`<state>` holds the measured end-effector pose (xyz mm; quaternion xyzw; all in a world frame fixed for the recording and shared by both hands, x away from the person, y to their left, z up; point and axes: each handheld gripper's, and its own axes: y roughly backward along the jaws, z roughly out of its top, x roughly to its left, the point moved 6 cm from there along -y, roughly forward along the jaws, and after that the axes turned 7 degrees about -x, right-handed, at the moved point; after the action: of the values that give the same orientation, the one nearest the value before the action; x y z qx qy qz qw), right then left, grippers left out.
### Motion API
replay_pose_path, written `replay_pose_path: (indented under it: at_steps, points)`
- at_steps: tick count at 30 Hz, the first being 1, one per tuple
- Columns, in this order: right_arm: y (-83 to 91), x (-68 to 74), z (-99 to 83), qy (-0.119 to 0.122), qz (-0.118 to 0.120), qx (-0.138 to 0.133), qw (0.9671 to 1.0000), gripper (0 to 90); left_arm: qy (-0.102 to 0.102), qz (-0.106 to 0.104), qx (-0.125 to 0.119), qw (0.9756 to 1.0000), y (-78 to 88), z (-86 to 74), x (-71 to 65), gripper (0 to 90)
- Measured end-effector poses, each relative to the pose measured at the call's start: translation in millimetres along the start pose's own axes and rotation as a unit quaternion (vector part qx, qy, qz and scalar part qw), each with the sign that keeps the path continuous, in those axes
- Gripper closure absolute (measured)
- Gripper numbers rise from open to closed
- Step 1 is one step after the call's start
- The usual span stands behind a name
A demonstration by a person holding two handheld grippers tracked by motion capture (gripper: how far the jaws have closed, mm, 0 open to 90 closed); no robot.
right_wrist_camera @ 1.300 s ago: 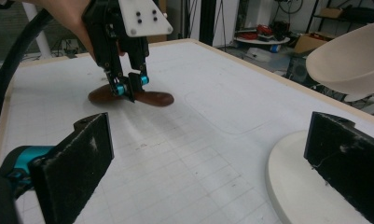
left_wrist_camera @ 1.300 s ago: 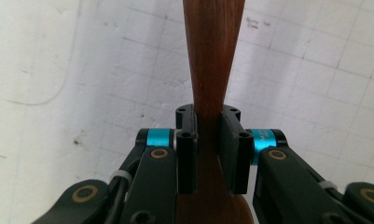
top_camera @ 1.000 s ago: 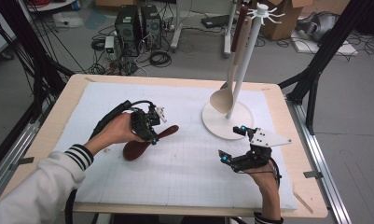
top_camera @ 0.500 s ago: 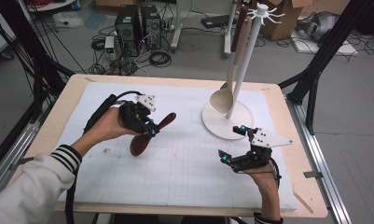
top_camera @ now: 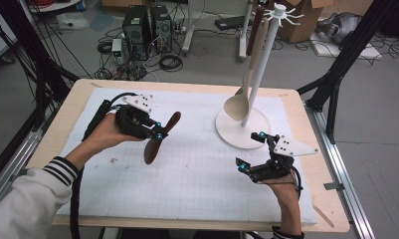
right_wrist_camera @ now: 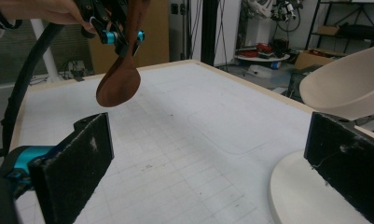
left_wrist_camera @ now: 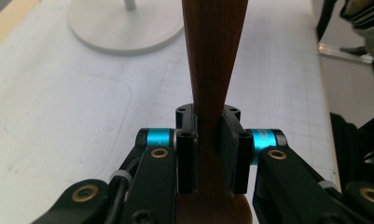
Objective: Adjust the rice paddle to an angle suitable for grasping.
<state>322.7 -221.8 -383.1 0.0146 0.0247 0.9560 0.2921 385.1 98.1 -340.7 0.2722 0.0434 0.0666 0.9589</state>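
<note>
From my remote seat, starting at the left: my left hand-held gripper (top_camera: 157, 133) is clenched on the dark wooden spoon (top_camera: 154, 146), pads pinching the handle near where it widens into the bowl. In the left gripper view the dark wooden spoon (left_wrist_camera: 216, 60) runs straight up between the jaws. The spoon hangs clear of the tabletop (top_camera: 197, 174), its long axis slanting from the handle tip at about 1 o'clock down to the bowl at about 7 o'clock in the high view.

The relation that matters next, as I judge it: the white utensil stand (top_camera: 259, 64) lies at roughly 3 o'clock from the left hand-held gripper, well apart, with a pale wooden spoon (top_camera: 239, 102) already hanging on it. The left hand holds the spoon; the right is nearer the stand's base.

Further right, my right hand-held gripper (top_camera: 251, 152) rests low at about 5 o'clock on the tabletop, jaws released and wide with nothing between them; its own view shows the two black pads (right_wrist_camera: 75, 163) standing apart over bare grid paper.

Against the earlier frames, the spoon has left the paper: a second ago it lay nearly flat beside the gripper, and now it is lifted and swung steeper, while the right hand has kept its place.
</note>
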Motion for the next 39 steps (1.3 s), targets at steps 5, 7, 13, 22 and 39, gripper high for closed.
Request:
replay_pose_path:
  at_steps: [5,7,13,22,39]
  points:
    - [-3.4,1.4,11.7,-0.013,0.011,-0.015,0.9997,0.3,-0.002,-0.003,-0.022,0.9998,4.3,-0.3,-1.5,77.7]
    - [-5.6,2.4,17.0,-0.016,0.016,-0.017,0.9996,0.3,-0.007,-0.004,-0.023,0.9997,5.4,-0.2,-1.8,77.8]
    - [-12.1,5.3,31.5,-0.022,0.027,-0.018,0.9992,0.3,-0.018,-0.007,-0.045,0.9988,9.1,4.0,-4.4,77.7]
    - [-20.5,7.8,49.5,-0.022,0.044,-0.018,0.9986,0.3,-0.031,-0.015,-0.077,0.9964,11.0,10.0,-7.7,77.7]
    - [-31.8,13.6,74.0,0.002,0.063,-0.007,0.9980,0.4,-0.067,-0.052,-0.130,0.9878,4.9,19.5,-15.2,77.7]
